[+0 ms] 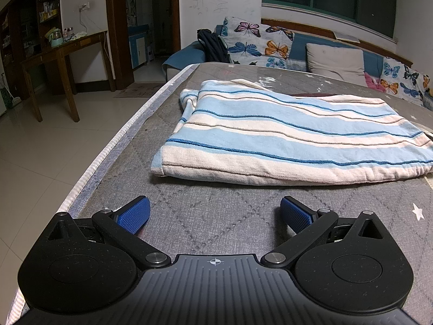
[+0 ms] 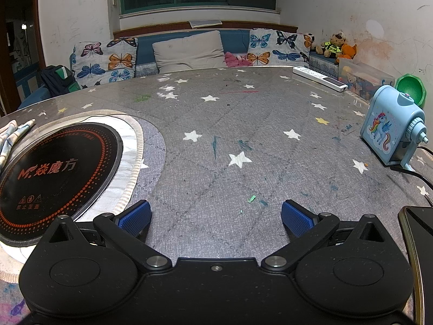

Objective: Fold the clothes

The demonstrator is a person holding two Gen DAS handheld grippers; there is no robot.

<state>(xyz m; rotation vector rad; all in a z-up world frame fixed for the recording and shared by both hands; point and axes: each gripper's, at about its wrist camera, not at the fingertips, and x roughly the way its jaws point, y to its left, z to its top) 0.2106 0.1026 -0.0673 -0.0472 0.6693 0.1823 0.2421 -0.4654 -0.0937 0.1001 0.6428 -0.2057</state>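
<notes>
A blue and white striped garment (image 1: 284, 132) lies folded flat on the grey star-patterned table cover (image 1: 216, 222), straight ahead in the left wrist view. My left gripper (image 1: 215, 212) is open and empty, low over the table, a short way in front of the garment's near edge. My right gripper (image 2: 216, 215) is open and empty over bare table cover (image 2: 230, 135). A corner of the striped cloth (image 2: 12, 135) shows at the far left of the right wrist view.
A black round induction hob (image 2: 54, 168) is set in the table left of my right gripper. A blue pencil sharpener (image 2: 392, 132), a white remote (image 2: 319, 78) and a dark phone (image 2: 419, 233) sit at the right. The table edge (image 1: 108, 151) drops to the floor at the left. A sofa (image 2: 189, 51) stands behind.
</notes>
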